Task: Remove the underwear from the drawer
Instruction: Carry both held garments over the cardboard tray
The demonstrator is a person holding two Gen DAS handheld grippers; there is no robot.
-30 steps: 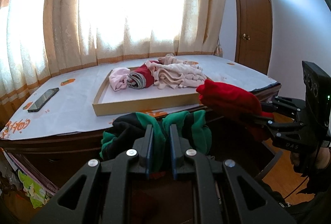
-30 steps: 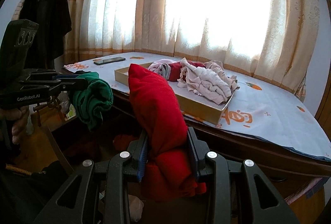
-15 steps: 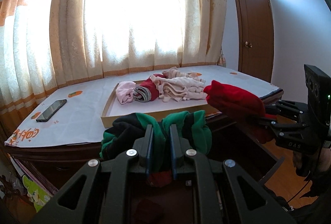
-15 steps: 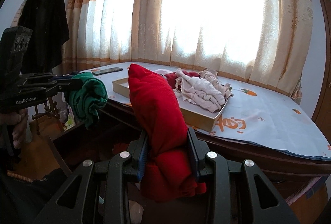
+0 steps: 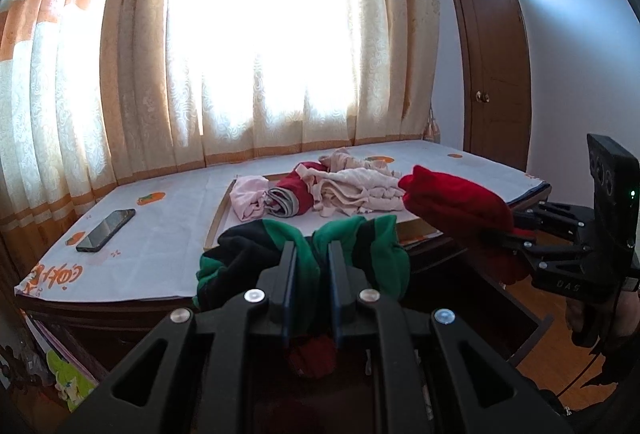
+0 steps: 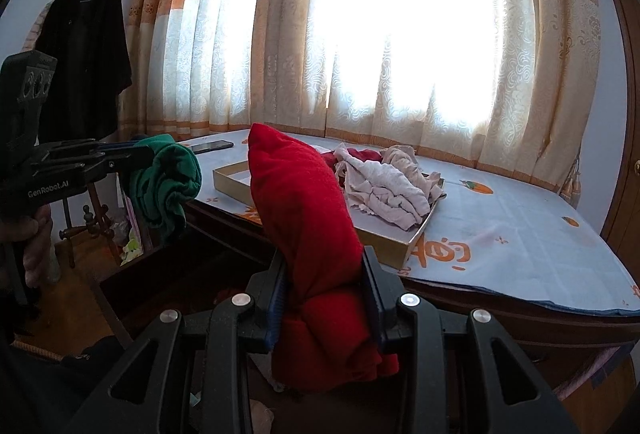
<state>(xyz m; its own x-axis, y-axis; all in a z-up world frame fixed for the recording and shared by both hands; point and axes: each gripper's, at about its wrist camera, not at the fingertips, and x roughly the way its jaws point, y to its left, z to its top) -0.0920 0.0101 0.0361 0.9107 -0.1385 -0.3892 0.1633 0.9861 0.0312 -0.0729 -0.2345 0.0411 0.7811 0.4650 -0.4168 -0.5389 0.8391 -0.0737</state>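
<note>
Low centre of the left view, our left hand-held gripper (image 5: 311,270) clenches the green-and-black underwear (image 5: 248,254); right of it, the right hand-held gripper (image 6: 324,290) clenches the red underwear (image 6: 304,201). Both pieces hang above the open drawer (image 6: 132,282); next we judge they go to the tray (image 5: 218,222) on the table (image 5: 160,234).

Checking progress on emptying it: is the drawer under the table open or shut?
Open. The dark wooden drawer is pulled out below the table edge, and a red garment lies inside it.
</note>
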